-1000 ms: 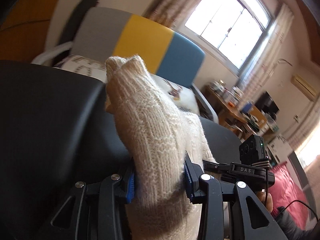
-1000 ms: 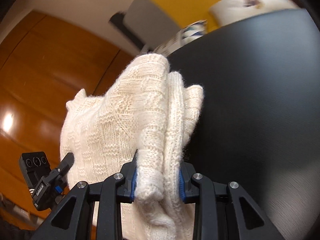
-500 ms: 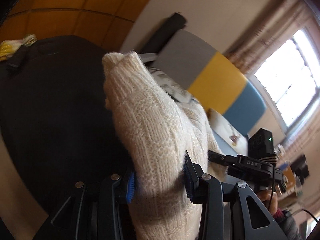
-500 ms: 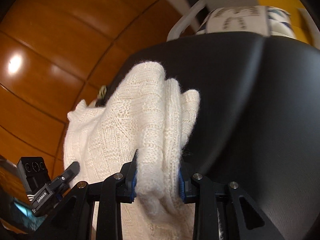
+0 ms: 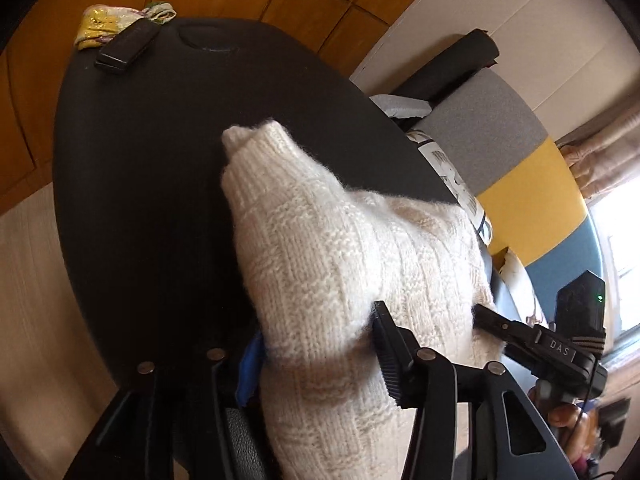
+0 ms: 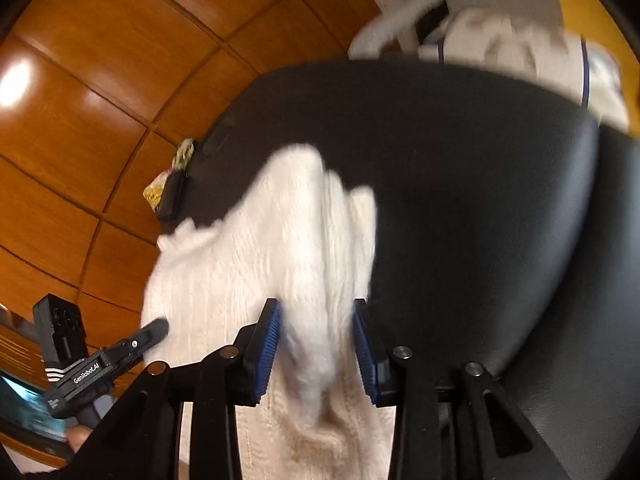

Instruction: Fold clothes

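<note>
"DAS" read on the right gripper (image 6: 316, 340) body, "GenRobot.AI" on the left gripper (image 5: 316, 356). Each had its blue-padded fingers clamped on a bunched fold of the cream chunky-knit wool sweater (image 5: 340, 264) (basket-weave texture, ribbed edge, fuzzy), which hung between them above the round black table (image 5: 140, 160). A small black case (image 5: 127, 48) lay at the table's far edge, beside a yellow floral cloth (image 5: 100, 26).
</note>
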{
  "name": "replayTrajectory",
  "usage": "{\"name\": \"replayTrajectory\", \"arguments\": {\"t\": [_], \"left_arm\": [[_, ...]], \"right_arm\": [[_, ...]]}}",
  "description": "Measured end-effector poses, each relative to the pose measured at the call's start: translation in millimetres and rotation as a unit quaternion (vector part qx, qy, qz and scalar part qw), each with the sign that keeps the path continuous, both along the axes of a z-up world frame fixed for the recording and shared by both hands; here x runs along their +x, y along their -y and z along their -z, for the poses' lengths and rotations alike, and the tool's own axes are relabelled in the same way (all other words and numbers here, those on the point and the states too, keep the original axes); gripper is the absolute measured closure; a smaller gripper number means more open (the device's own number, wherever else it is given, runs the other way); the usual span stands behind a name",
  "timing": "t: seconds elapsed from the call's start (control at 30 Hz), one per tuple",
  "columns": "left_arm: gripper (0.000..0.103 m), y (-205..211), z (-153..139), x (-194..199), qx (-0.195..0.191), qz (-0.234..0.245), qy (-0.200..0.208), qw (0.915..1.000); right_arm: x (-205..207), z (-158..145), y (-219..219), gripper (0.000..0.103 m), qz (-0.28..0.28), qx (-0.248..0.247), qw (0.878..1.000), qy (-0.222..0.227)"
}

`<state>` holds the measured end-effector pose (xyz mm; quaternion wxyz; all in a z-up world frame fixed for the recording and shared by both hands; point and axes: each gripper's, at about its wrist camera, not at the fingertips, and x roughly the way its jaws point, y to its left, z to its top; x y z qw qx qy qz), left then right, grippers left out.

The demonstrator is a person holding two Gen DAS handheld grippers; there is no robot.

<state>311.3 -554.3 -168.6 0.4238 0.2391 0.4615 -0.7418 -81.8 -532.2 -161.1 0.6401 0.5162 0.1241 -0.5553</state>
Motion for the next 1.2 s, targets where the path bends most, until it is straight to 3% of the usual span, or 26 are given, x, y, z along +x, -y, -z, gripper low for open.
{"name": "replayTrajectory", "arguments": {"t": [0.1, 0.2, 0.33, 0.47, 0.6, 0.63, 0.8, 0.93, 1.03, 1.13, 1.2], "left_arm": [[0.052, -11, -15, 4, -0.025, -0.012, -0.003, 0.9996], [0.051, -23, -30, 8, -0.049, -0.025, -0.005, 0.9985], [0.049, -17, -47, -9, -0.088, -0.012, -0.001, 0.996], [0.048, 12, -36, -45, -0.084, 0.017, 0.027, 0.996], [0.048, 27, -9, -62, -0.049, 0.044, 0.067, 0.9956], [0.048, 27, -5, -65, -0.048, 0.049, 0.074, 0.9949], [0.044, 25, 4, -70, -0.057, 0.064, 0.096, 0.9916], [0.044, 15, -9, -65, -0.076, 0.061, 0.096, 0.9907], [0.044, -4, -29, -56, -0.1, 0.057, 0.077, 0.9904], [0.044, -30, -43, -48, -0.112, 0.063, 0.057, 0.9901], [0.043, -47, -44, -47, -0.112, 0.066, 0.054, 0.9901]], "right_arm": [[21, -26, -15, 0.068, -0.04, -0.063, 0.997, -0.033], [69, -45, 17, 0.068, -0.116, -0.086, 0.987, -0.067], [109, -33, 51, 0.068, -0.155, -0.054, 0.979, -0.118], [107, 4, 81, 0.07, -0.136, 0.027, 0.98, -0.143], [82, 33, 65, 0.074, -0.086, 0.055, 0.993, -0.063], [79, 36, 59, 0.079, -0.081, 0.051, 0.994, -0.061], [78, 38, 41, 0.079, -0.067, 0.027, 0.997, -0.042], [83, 9, 27, 0.077, -0.072, 0.01, 0.995, -0.061], [99, -28, -4, 0.077, -0.12, -0.042, 0.988, -0.09], [122, -42, -42, 0.077, -0.172, -0.062, 0.977, -0.11], [134, -32, -61, 0.077, -0.185, -0.043, 0.974, -0.125]]}}
